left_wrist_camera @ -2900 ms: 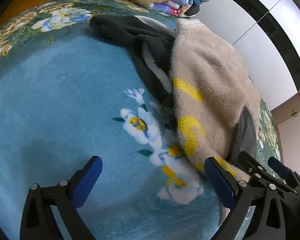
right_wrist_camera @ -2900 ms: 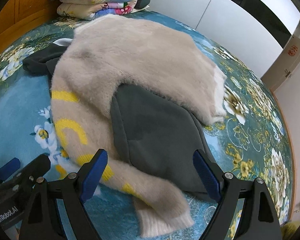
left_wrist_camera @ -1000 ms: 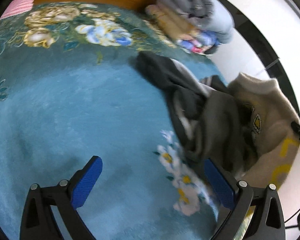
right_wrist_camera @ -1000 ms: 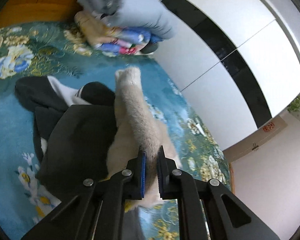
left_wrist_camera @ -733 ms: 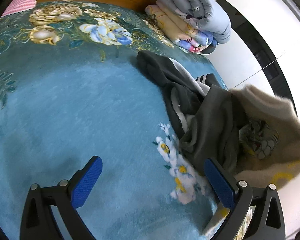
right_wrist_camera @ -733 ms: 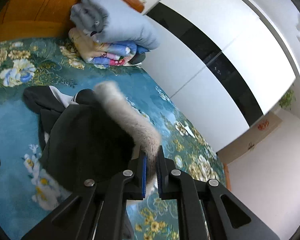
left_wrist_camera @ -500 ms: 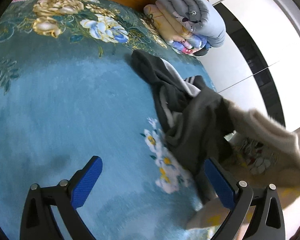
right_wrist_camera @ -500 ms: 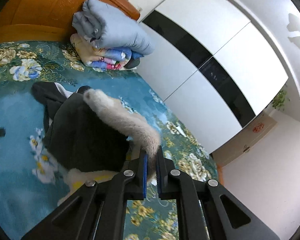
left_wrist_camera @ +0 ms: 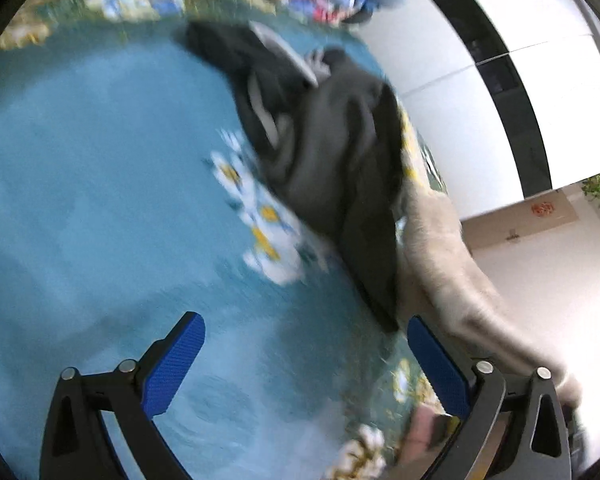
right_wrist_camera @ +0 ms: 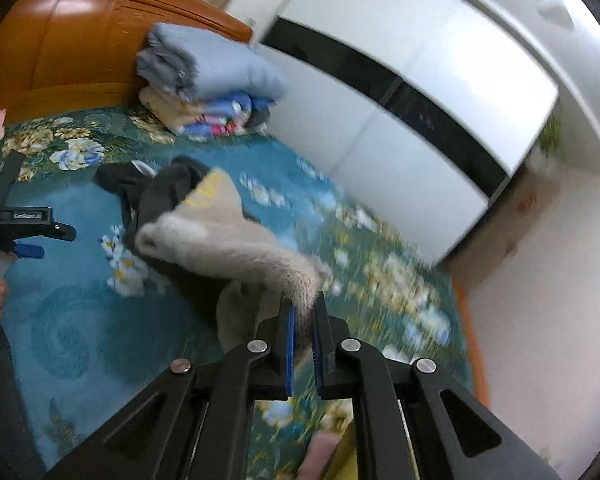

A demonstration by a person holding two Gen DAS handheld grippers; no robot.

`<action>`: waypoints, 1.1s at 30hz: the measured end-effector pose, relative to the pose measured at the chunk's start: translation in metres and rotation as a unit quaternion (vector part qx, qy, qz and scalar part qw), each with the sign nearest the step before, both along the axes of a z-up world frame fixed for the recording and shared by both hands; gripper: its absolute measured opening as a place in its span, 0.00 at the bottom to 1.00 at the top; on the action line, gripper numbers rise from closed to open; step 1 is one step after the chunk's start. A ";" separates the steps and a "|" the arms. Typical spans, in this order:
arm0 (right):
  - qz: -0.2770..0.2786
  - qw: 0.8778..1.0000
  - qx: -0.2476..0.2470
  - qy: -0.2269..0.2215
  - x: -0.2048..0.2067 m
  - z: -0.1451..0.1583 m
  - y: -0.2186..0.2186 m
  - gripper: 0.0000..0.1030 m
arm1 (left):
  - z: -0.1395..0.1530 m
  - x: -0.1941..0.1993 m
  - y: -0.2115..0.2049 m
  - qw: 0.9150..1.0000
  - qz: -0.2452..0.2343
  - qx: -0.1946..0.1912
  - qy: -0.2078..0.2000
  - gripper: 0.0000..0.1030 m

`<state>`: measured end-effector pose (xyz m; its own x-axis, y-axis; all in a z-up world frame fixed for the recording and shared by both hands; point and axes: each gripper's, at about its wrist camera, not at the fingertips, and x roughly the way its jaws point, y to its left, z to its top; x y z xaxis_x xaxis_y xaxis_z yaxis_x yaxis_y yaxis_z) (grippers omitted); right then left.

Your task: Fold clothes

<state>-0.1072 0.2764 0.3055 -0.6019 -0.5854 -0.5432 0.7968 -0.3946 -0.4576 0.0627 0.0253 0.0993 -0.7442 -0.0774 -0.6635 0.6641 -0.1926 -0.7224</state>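
Beige fuzzy sweater [right_wrist_camera: 224, 236] hangs from the right gripper [right_wrist_camera: 303, 320], whose jaws are clamped together on one fuzzy end of it; the rest of the garment slopes down to the left onto the bed [right_wrist_camera: 80, 332], and a yellow marking shows on its far part. In the left wrist view the sweater [left_wrist_camera: 452, 264] runs along the right side, stretched from the cloth pile toward the near right edge. A dark grey garment [left_wrist_camera: 332, 152] lies crumpled on the bed, touching the sweater's left side and partly overlapping it. The left gripper [left_wrist_camera: 304, 360] has its jaws wide apart, holding nothing, above the blue floral bed cover [left_wrist_camera: 100, 200] to the left of both garments. A stack of folded bedding [right_wrist_camera: 208, 88] sits at the far end of the bed against the wooden headboard [right_wrist_camera: 80, 40]. White wardrobe doors [right_wrist_camera: 420, 92] with a black band stand to the right.
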 end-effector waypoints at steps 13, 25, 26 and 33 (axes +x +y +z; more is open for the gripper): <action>-0.057 0.992 -0.046 -0.105 -0.065 -0.009 0.049 0.07 | -0.022 -0.138 -0.019 0.987 -0.056 0.137 0.057 0.99; -0.058 0.984 -0.062 -0.156 -0.085 -0.018 0.048 0.07 | -0.058 -0.203 -0.005 0.971 -0.056 0.223 0.072 0.65; -0.058 0.983 -0.063 -0.162 -0.086 -0.019 0.048 0.07 | -0.056 -0.205 -0.004 0.972 -0.057 0.218 0.063 0.55; -0.068 0.981 -0.063 -0.170 -0.092 -0.020 0.049 0.07 | -0.033 -0.197 -0.002 0.983 -0.049 0.173 0.048 0.21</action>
